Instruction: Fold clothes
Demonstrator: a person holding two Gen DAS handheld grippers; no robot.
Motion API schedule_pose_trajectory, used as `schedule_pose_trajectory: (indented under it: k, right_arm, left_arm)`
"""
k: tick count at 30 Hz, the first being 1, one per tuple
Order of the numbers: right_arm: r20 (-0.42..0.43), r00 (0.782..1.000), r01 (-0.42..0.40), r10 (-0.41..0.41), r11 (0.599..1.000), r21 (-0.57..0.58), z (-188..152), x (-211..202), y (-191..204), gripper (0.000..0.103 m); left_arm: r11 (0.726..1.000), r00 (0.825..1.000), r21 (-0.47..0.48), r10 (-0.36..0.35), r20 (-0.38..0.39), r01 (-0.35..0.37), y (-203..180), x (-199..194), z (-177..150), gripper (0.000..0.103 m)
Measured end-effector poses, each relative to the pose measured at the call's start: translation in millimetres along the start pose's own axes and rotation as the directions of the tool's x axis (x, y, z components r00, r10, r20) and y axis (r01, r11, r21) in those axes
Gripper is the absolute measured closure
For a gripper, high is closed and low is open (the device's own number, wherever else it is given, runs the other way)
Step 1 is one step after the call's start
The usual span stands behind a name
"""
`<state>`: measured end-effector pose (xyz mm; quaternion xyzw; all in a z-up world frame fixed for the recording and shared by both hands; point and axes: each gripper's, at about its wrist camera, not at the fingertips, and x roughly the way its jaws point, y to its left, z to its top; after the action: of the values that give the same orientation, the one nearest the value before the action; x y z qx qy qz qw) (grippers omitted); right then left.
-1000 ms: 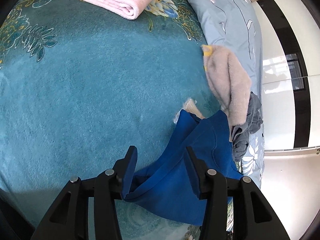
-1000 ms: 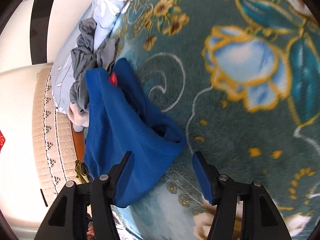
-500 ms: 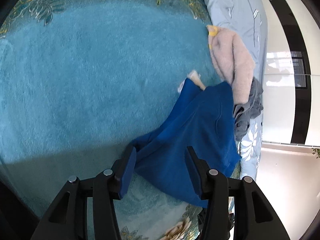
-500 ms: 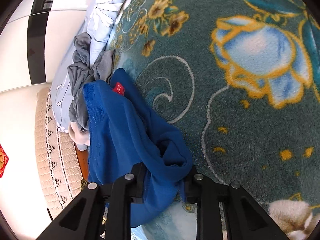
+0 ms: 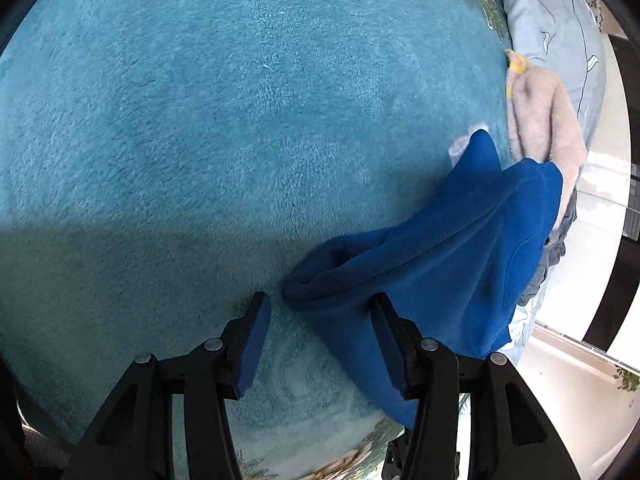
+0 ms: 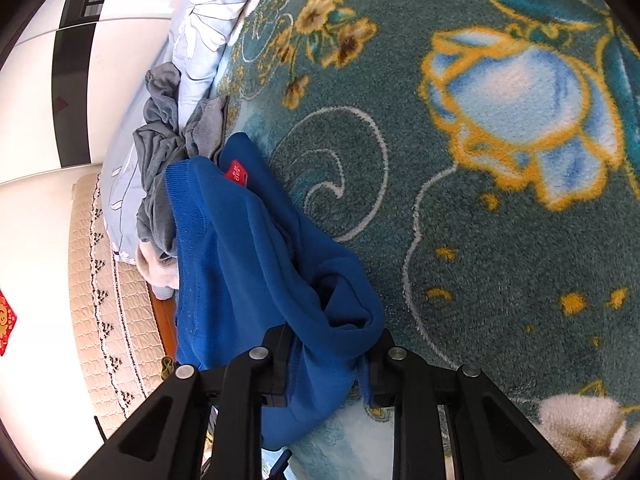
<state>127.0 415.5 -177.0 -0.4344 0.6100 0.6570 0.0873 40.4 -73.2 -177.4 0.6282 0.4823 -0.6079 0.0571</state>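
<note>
One blue sweater (image 5: 452, 264) lies bunched on the teal plush blanket (image 5: 224, 128) that covers the bed, and two grippers work at it. In the left wrist view, the left gripper (image 5: 320, 340) has its jaws spread apart with nothing pinched between them: the left pad rests over bare blanket, while the rolled hem of the sweater sits just ahead of the gap and runs against the inner face of the right pad, trailing off to the right. Beyond the jaws on the far right lie one beige fleecy garment (image 5: 544, 116) and one crumpled grey garment (image 5: 554, 248), both against the pale blue floral quilt (image 5: 560, 20). In the right wrist view, the right gripper (image 6: 328, 364) is clenched on a thick fold of the same sweater (its one red label (image 6: 235, 172) shows up ahead and left of the jaws), with the cloth bulging above both pads. To the right of those jaws the blanket shows one large blue-and-gold flower (image 6: 524, 116).
</note>
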Motion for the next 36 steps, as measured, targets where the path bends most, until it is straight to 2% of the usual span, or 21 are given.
schedule_pose_trajectory:
  k: [8, 14, 15, 16, 18, 22, 26, 33, 36]
  right_arm:
    - [0.015, 0.999, 0.031, -0.031, 1.0, 0.003, -0.8, 2.8, 3.0, 0.078]
    - [0.026, 0.999, 0.043, -0.043, 0.999, 0.004, -2.8, 2.8, 6.5, 0.078]
    - [0.027, 0.999, 0.043, -0.043, 0.999, 0.006, -3.1, 2.1, 7.1, 0.08]
    - [0.029, 0.999, 0.043, -0.044, 0.999, 0.007, -3.5, 1.5, 7.8, 0.082]
    - [0.031, 0.998, 0.045, -0.046, 0.999, 0.009, -4.2, -0.3, 10.3, 0.085]
    - [0.029, 0.998, 0.048, -0.048, 0.999, -0.02, -6.6, -8.8, 22.6, 0.09]
    - [0.006, 0.998, 0.065, -0.065, 0.998, -0.027, -16.3, -25.6, 13.6, 0.091]
    - [-0.035, 0.995, 0.093, -0.095, 0.995, -0.041, -33.2, -55.0, -2.2, 0.091]
    - [-0.053, 0.993, 0.105, -0.108, 0.993, -0.047, -40.4, -67.6, -9.0, 0.091]
  left_arm:
    - [0.997, 0.997, 0.075, 0.029, 0.067, -0.034, -8.2, 3.1, -2.8, 0.051]
    - [0.997, 0.998, 0.079, 0.01, 0.066, -0.015, -6.1, -0.3, -2.3, 0.069]
    - [0.997, 0.998, 0.084, -0.003, 0.061, -0.002, -6.2, -0.7, -2.2, 0.079]
    - [0.995, 0.998, 0.095, -0.013, 0.059, 0.007, -7.1, -2.7, -1.8, 0.083]
    - [0.99, 0.998, 0.138, -0.004, 0.067, -0.006, -10.2, -9.9, -2.1, 0.087]
    - [0.984, 0.996, 0.179, -0.009, 0.091, -0.008, -11.9, -26.5, -8.8, 0.088]
    - [0.974, 0.993, 0.226, -0.007, 0.116, -0.019, -10.7, -51.5, -22.4, 0.089]
    - [0.98, 0.996, 0.186, 0.057, 0.071, -0.069, -11.4, -84.2, -43.0, 0.089]
    - [0.975, 0.993, 0.192, 0.103, 0.05, -0.111, -10.7, -72.6, -51.7, 0.089]
